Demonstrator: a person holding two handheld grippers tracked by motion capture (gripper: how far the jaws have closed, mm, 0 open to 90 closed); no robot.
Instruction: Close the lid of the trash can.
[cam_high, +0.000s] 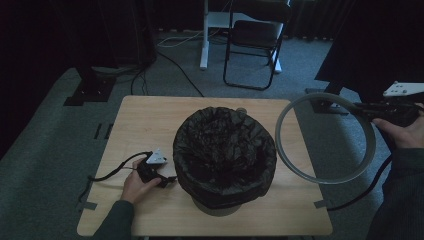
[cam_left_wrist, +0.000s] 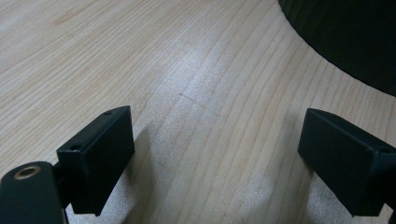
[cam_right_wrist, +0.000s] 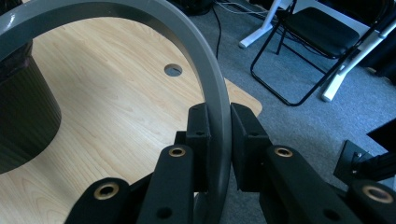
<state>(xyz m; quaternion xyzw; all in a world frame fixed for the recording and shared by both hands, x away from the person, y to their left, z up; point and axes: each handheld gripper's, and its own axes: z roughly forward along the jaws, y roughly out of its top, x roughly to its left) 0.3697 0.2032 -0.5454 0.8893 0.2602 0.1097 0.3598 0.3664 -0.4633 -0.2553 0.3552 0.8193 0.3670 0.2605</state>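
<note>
Meanwhile, the right gripper (cam_right_wrist: 218, 140), clamped on the grey ring (cam_high: 285, 150), holds it right of the bag-lined bin (cam_high: 225, 150); the left gripper (cam_left_wrist: 219, 158) rests wide open, empty, at the bin's left.

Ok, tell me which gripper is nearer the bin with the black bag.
Left. The left gripper sits open on the table right beside the bin. The right gripper is off past the table's right edge, clamped on the grey ring.
</note>
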